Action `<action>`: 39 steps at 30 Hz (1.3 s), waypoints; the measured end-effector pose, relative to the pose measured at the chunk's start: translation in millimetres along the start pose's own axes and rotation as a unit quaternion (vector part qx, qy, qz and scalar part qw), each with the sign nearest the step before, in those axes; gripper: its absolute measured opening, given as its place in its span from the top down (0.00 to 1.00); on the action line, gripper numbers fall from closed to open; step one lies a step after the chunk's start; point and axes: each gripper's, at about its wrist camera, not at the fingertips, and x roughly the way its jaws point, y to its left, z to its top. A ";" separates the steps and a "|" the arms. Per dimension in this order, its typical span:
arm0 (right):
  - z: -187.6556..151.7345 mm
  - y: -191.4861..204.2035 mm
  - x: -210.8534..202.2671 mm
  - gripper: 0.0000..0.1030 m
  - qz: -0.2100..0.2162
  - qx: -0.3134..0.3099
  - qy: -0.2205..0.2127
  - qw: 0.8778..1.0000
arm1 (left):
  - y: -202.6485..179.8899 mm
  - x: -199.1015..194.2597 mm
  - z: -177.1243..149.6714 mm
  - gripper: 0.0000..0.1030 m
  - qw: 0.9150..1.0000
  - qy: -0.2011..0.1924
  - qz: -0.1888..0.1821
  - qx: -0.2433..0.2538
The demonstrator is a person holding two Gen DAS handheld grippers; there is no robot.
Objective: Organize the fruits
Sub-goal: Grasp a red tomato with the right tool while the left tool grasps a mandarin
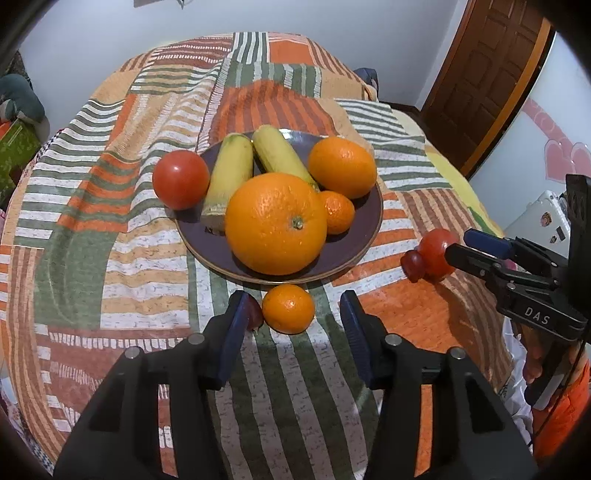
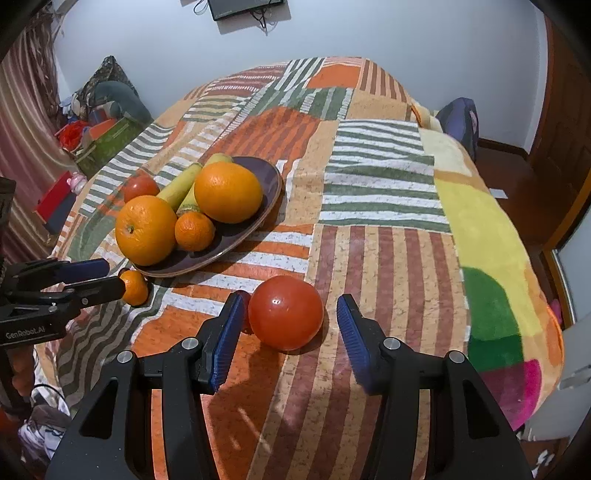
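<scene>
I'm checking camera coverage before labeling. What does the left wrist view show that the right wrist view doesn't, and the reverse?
Only the left wrist view: the pink heart decals on the right.

Only the right wrist view: the striped curtain, the red box and the dark device on the wall.

Both: the plate of oranges and bananas, the mandarin before the open left gripper, and the tomato before the open right gripper.

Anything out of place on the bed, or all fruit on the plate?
Not all. A small mandarin and a tomato lie loose on the bedspread off the plate; another tomato leans against the plate's far rim. Nothing spilled or damaged.
</scene>
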 end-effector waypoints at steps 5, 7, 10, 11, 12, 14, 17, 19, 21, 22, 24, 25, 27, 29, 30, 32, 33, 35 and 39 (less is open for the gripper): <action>-1.0 2.5 11.0 0.53 0.011 -0.002 0.014 1.000 | 1.4 10.4 0.8 0.55 1.000 0.010 0.008 0.002; -1.3 3.2 12.3 0.53 0.004 -0.005 0.013 1.000 | 2.3 13.8 1.5 0.59 1.000 0.014 0.005 0.001; -1.3 1.0 13.1 0.53 0.004 -0.004 0.015 1.000 | 0.6 14.3 1.7 0.62 1.000 0.010 0.010 0.006; -1.5 0.2 13.8 0.53 0.004 -0.003 0.016 1.000 | -0.4 14.4 1.5 0.65 1.000 0.010 0.009 0.008; -1.3 -0.9 15.0 0.53 0.004 -0.001 0.019 1.000 | -0.9 14.7 1.3 0.67 1.000 0.010 0.010 0.009; -2.7 -3.1 17.4 0.54 0.005 0.002 0.023 1.000 | -1.5 15.1 0.8 0.67 1.000 0.008 0.013 0.012; -2.6 -3.4 17.3 0.56 0.006 0.005 0.021 1.000 | -1.9 16.3 0.6 0.67 1.000 0.007 0.015 0.015; -2.6 -3.2 16.9 0.57 0.005 0.003 0.020 1.000 | -1.9 17.3 0.5 0.67 1.000 0.007 0.017 0.017; -2.7 -2.5 16.1 0.57 0.004 0.003 0.019 1.000 | -0.8 18.3 0.3 0.68 1.000 0.008 0.016 0.017; -3.0 -2.5 15.5 0.57 0.004 0.003 0.019 1.000 | 0.0 17.8 0.5 0.68 1.000 0.008 0.014 0.016; -2.6 -2.2 15.2 0.57 0.003 0.003 0.019 1.000 | 1.7 16.4 0.8 0.68 1.000 0.009 0.009 0.012; -2.7 -2.1 14.8 0.57 0.002 0.003 0.018 1.000 | 2.0 15.6 0.9 0.69 1.000 0.008 0.008 0.012; -2.8 -2.4 13.8 0.57 0.001 0.004 0.017 1.000 | 2.2 13.1 0.3 0.69 1.000 0.007 0.008 0.012; -2.6 -3.4 12.2 0.57 0.001 0.005 0.015 1.000 | 2.5 9.1 -0.4 0.69 1.000 0.004 0.011 0.011; -2.3 -4.0 11.2 0.57 0.000 0.005 0.014 1.000 | 2.8 7.1 -0.4 0.69 1.000 0.002 0.011 0.011; -1.3 -4.4 8.7 0.57 0.000 0.005 0.010 1.000 | 4.5 0.4 0.2 0.69 1.000 -0.005 0.011 0.006; -0.3 -3.8 8.2 0.57 0.000 0.005 0.008 1.000 | 5.6 -3.4 1.0 0.69 1.000 -0.009 0.011 0.004; 1.6 -3.5 5.7 0.57 0.001 0.003 0.004 1.000 | 7.5 -10.5 2.1 0.69 1.000 -0.018 0.010 0.000; 7.3 1.3 1.9 0.57 0.001 -0.002 -0.005 1.000 | 10.2 -24.8 6.9 0.69 0.999 -0.038 0.009 -0.003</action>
